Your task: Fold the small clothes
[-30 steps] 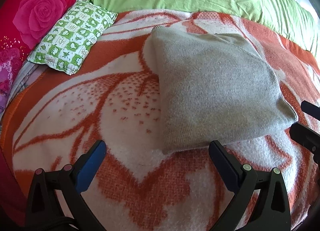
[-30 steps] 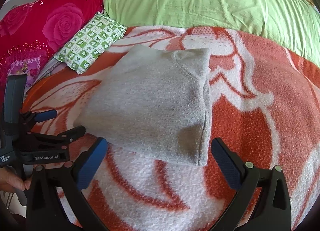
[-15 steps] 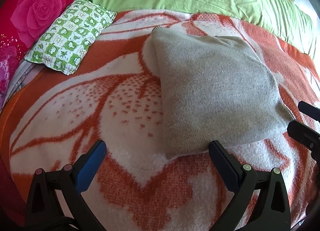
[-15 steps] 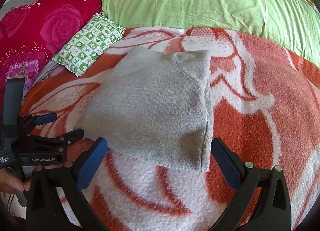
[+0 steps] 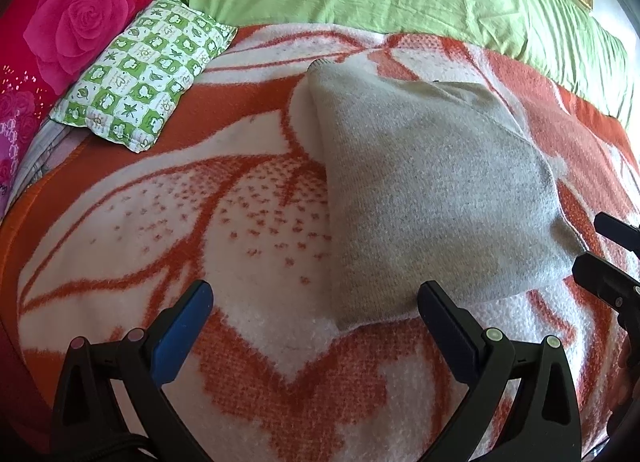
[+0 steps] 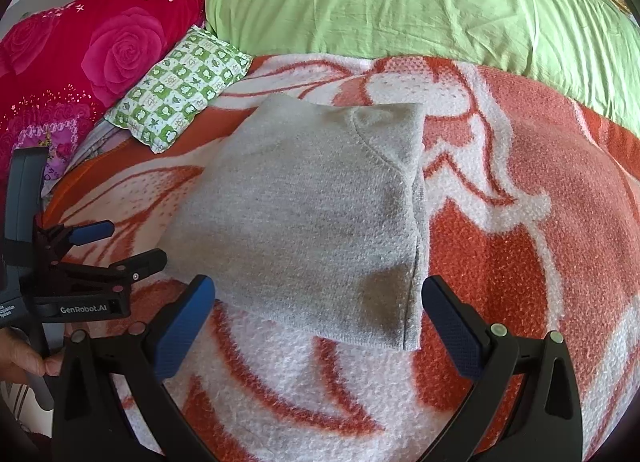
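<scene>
Sweater (image 5: 432, 189) folded, middle of the frame on the bed blanket (image 5: 160, 221).
Left gripper (image 5: 316, 306) and right gripper (image 6: 320, 302) have pulled back a little, both wide open, holding nothing; folding looks finished.

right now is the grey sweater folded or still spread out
Folded. The grey sweater lies as a compact rectangle on the orange and white blanket, with stacked layers showing at its right edge and no sleeves sticking out.

Grey knit garment (image 5: 432, 189), folded flat on orange-and-white blanket (image 5: 224, 229)
</scene>
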The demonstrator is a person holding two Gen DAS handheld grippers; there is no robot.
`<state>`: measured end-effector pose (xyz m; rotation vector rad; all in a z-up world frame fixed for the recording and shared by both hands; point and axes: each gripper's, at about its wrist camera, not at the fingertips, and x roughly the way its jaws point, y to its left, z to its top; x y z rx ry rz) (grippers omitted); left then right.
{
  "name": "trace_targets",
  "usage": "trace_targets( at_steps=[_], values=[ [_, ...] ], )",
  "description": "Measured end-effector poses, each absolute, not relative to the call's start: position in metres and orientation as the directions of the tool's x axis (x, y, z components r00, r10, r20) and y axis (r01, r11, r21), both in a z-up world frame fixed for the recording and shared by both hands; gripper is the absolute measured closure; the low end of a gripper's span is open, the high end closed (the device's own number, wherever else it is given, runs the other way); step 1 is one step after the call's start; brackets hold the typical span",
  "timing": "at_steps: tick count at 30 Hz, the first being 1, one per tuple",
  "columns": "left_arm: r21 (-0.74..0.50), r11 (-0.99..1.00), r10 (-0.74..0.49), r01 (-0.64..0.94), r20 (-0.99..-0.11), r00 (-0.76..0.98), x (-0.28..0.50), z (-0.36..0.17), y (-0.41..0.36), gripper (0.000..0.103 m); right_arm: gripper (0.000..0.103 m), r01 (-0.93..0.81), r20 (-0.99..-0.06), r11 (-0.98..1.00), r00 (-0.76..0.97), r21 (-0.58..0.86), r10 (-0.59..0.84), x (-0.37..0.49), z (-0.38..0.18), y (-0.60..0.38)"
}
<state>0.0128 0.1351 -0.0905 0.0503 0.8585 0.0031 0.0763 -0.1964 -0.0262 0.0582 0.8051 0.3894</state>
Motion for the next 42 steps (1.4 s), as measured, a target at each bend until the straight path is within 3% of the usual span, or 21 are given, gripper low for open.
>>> trace_targets(
  at_steps=[21,42],
  values=[
    [0.013,0.997,-0.039,0.076,-0.760,0.649,0.019,-0.072,0.127,0.001,0.000,-0.341,-0.679,0.918,0.626,0.204,0.384,0.079,-0.008,-0.200],
    [0.045,0.993,-0.028,0.109,-0.809,0.587,0.025,-0.087,0.128,0.001,0.000,-0.348,-0.697,0.909,0.593,0.231,0.404,0.092,-0.010,-0.202]
  ],
)
